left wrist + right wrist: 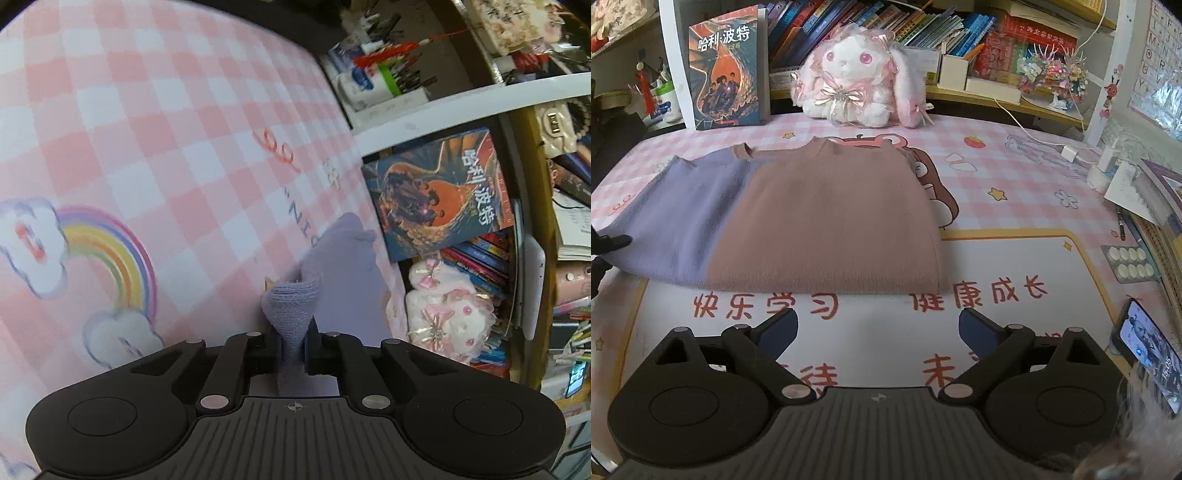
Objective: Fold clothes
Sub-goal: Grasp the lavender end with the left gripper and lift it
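While the left wrist view sees little beyond pink-and-white checked desk mat with a rainbow print, it alone shows the left gripper clamped tight on a bunched fold of lavender knit, the sweater's purple part, which rises from between the fingers and trails away toward the far right. To its right stands a Harry Potter book on the shelf, with a white and pink plush rabbit below it in this tilted frame.

The right wrist view alone gives the whole garment. At the far left edge a black fingertip of the left gripper touches the sweater at its purple side. The sweater lies flat on the mat in the middle of the desk, folded into a rough rectangle: lavender on the left third, dusty pink-brown across the rest, with the neckline at the far edge and the near hem straight. Behind it the book stands far left and the rabbit sits far centre. Near the camera, the right gripper hangs with its fingers spread wide, holding nothing, just short of the hem. Further right lie a pill blister pack and a lit phone.
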Motion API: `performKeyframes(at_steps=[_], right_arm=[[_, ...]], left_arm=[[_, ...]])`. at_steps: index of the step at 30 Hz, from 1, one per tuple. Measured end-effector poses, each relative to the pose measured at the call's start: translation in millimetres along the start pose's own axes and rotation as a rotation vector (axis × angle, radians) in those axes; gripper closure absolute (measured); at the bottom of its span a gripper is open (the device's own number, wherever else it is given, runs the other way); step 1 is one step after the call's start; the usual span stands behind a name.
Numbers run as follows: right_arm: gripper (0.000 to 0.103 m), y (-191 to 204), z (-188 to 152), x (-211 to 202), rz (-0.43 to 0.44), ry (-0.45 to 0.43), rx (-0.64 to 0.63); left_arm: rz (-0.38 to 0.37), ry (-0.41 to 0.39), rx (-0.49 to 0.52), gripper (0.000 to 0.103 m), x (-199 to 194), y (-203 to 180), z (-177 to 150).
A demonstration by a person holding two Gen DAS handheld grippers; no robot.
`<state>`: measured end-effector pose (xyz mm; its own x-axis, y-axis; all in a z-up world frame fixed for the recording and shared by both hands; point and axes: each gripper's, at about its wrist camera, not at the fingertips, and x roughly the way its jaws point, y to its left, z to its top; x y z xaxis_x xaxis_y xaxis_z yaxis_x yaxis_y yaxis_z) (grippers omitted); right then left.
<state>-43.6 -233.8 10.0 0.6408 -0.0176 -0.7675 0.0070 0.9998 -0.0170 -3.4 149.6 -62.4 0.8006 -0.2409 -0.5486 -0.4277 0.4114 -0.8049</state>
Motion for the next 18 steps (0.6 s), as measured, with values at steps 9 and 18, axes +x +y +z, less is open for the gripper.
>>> performKeyframes(at_steps=[9,18], right_arm=[[0.009,21,7,7,0.068,0.006,-0.047],[0.044,20,26,20,0.143,-0.006,-0.084]], left_arm=[[0.047,-0.083,-0.008,0.095,-32,26,25],[0.078,-0.109,0.016,0.095,-40,27,23]])
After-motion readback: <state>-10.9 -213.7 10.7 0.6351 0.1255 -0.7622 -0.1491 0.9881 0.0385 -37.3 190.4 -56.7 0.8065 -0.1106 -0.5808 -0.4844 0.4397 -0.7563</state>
